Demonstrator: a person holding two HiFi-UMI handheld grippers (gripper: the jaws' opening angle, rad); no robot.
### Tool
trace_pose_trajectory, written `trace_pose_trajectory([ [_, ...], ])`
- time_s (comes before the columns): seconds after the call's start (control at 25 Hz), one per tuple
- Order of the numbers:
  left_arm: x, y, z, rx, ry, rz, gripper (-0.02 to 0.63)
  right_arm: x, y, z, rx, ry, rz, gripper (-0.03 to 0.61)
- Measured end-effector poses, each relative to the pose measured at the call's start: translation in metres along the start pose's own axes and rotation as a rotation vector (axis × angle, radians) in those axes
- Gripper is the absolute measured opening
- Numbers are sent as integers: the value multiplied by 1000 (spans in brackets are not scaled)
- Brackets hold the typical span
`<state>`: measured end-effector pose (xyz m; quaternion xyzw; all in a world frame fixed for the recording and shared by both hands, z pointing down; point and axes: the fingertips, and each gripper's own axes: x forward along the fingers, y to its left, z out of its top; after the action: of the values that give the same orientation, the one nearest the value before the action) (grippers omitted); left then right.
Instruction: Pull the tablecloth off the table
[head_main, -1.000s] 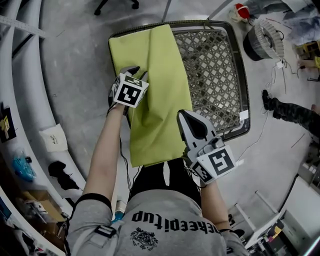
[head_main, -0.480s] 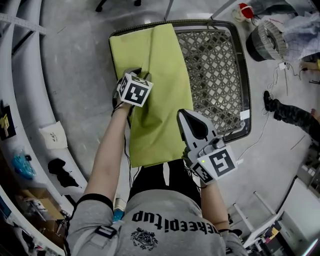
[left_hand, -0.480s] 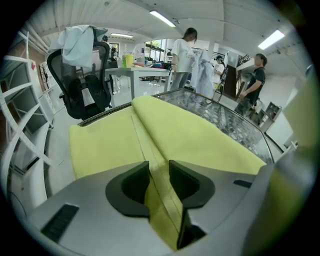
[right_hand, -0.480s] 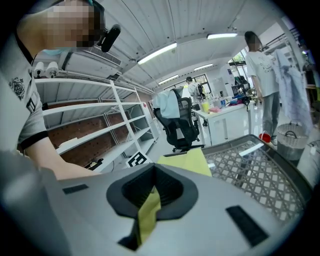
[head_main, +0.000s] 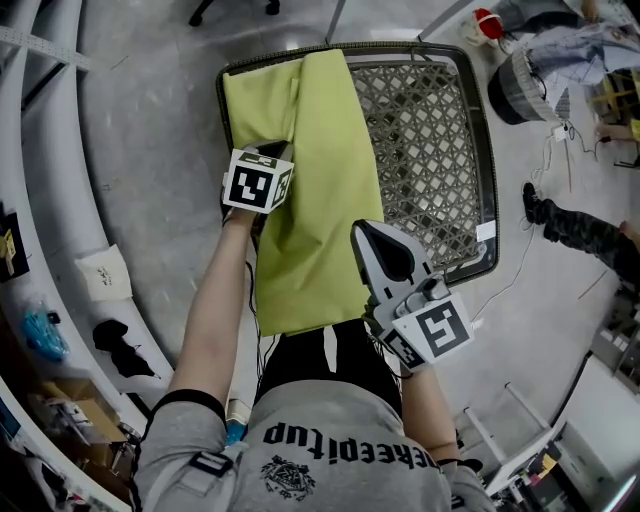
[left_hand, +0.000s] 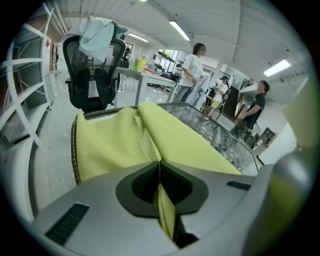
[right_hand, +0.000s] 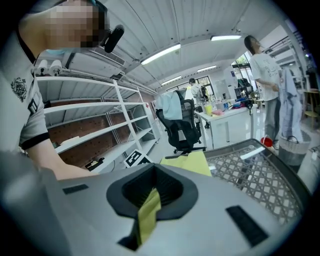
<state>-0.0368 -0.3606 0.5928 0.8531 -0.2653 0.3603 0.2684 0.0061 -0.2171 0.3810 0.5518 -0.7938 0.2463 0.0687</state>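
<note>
Lime-green tablecloth (head_main: 310, 180) gathered into a folded strip over the left part of the table (head_main: 430, 150), near end hanging past the table's near edge, woven lattice top bare on the table's right part: so much from the head view. Left gripper (head_main: 277, 150) set on the strip's left fold above the table's left side; right gripper (head_main: 368, 235) at the cloth's right margin, close to the table's near edge. In the left gripper view, jaws just drawn together and pinched on a raised ridge of green fabric (left_hand: 162, 210), the rest of it running ahead across the table towards the far edge. In the right gripper view, jaws likewise clamped tight on a thin tongue of the cloth (right_hand: 149, 205), bare lattice of the table ahead and to the right. By the look of it, about half done: much of the top uncovered and both grips secured, but the cloth not yet off the table. Left to do: drawing the whole strip back over the table's near edge until clear of it.
</note>
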Motion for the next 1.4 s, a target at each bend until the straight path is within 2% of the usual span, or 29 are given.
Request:
trace_pose_trajectory([
  [0.28,-23,-9,11,-59,-96,-52,20,-4,6,5,-10,-5,6,11],
  [0.48,-42,-16,26,27,-150,-48,18,1,10,5,-16,-11,13,11],
  [0.56,-51,-15,37,32,-189,-41,18,3,13,5,-19,-13,18,11],
  [0.8,-80,18,53,-14,-275,45,17,6,22,8,-30,-23,38,11],
  [0.96,-102,57,45,-88,-316,137,17,10,29,9,-36,-27,51,11],
  [1.16,-106,86,22,-139,-285,203,17,13,34,8,-41,-24,61,11],
  [1.28,-98,88,9,-112,-247,217,18,13,36,8,-45,-19,61,11],
  [1.4,-97,84,7,-70,-246,223,20,12,37,8,-49,-17,59,11],
])
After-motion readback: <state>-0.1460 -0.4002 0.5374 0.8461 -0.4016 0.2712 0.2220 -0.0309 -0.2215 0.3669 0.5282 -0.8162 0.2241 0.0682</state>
